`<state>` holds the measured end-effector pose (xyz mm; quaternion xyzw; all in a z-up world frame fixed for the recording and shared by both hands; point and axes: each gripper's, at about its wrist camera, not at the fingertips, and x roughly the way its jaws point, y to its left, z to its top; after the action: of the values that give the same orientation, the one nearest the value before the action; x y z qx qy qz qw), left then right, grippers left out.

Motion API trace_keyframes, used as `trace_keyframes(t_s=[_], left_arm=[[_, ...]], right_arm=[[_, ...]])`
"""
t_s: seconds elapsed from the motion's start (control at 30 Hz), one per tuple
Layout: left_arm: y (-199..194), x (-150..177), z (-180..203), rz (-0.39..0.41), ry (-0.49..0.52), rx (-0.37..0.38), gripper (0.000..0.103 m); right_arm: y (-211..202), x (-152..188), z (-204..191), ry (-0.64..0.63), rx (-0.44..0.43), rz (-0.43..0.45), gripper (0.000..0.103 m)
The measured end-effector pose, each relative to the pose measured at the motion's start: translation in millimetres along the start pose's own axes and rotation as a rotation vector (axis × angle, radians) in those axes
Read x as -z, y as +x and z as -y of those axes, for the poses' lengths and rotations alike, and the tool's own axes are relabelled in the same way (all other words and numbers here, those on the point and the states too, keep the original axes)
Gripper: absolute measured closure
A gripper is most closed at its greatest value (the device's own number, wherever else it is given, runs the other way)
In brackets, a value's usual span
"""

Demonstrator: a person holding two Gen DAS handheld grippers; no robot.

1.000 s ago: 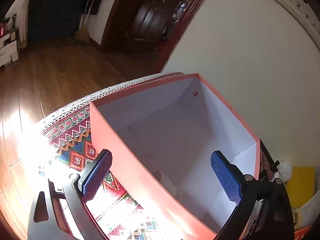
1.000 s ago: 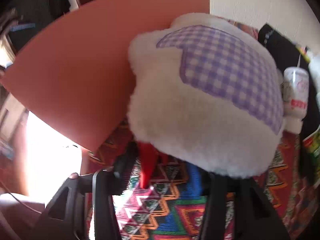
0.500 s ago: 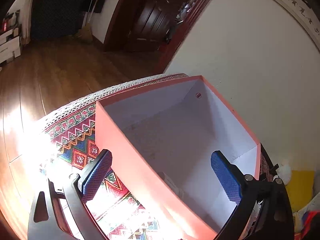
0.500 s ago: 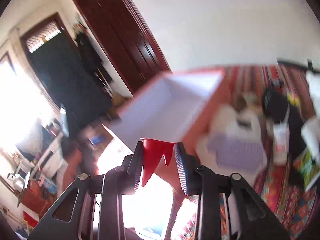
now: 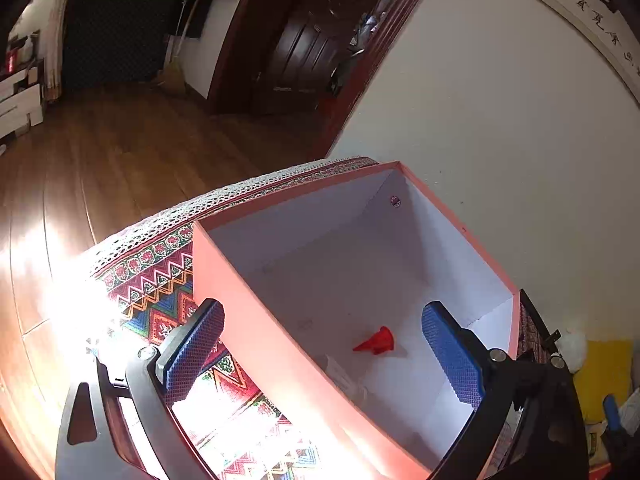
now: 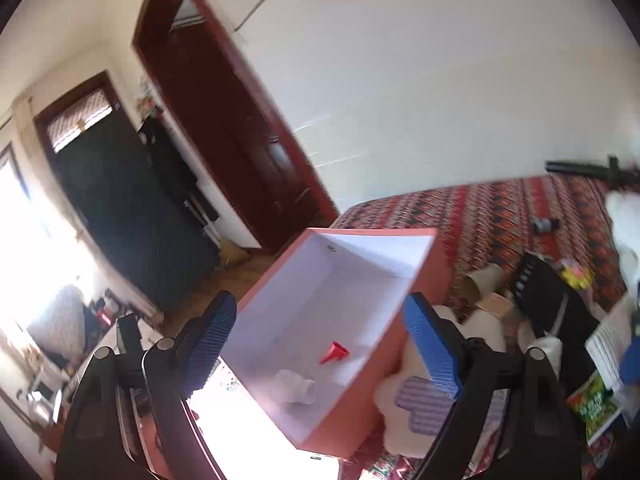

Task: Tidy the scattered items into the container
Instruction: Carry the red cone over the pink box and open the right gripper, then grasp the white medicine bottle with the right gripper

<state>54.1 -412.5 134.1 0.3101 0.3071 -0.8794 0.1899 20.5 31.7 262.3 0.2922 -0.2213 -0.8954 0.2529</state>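
Red cone [image 6: 334, 352] lying tipped on the floor of the pink box [image 6: 352, 392], right gripper [image 6: 320, 344] empty and spread wide above it, nearest the plush [image 6: 408, 420] just right of the box.

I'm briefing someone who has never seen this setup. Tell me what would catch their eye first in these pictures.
The big salmon-pink box with its white inside stands on the patterned tablecloth, and a small red cone lies on its floor. The right gripper hangs open above the box, nothing between its blue pads. Right of the box, a white plush with a purple checked patch lies among other clutter.
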Motion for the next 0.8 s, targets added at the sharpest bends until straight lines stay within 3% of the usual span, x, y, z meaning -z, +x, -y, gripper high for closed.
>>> trace_keyframes(t_s=[0.17,0.3,0.37,0.57,0.67,0.73,0.8], left_arm=[[5.8,12.2,19.5,-0.016,0.053,-0.009,0.003],[9.3,22.2,38.8,-0.019,0.108,-0.022,0.003],[11.2,25.5,47.7,-0.018,0.131,-0.038,0.001],[14.4,30.9,70.2,-0.006,0.187,-0.043,0.001],[16.7,33.1,80.4,-0.001,0.215,-0.054,0.001],[17.0,35.8,86.8,0.006,0.227,-0.057,0.001],[15.4,39.5,92.5,0.018,0.236,-0.055,0.001]], right_arm=[[-24.7,27.7,117.4,0.275,0.103,-0.014,0.021],[-5.7,50.0,177.5,0.402,0.178,-0.100,0.024],[7.0,47.0,176.9,0.363,0.207,-0.144,0.026],[53.4,38.8,158.0,0.045,0.410,-0.179,0.026],[76.0,45.6,162.0,-0.029,0.467,-0.228,0.026],[88.8,48.9,169.3,-0.050,0.493,-0.259,0.032],[96.2,46.5,177.0,-0.063,0.505,-0.274,0.061]])
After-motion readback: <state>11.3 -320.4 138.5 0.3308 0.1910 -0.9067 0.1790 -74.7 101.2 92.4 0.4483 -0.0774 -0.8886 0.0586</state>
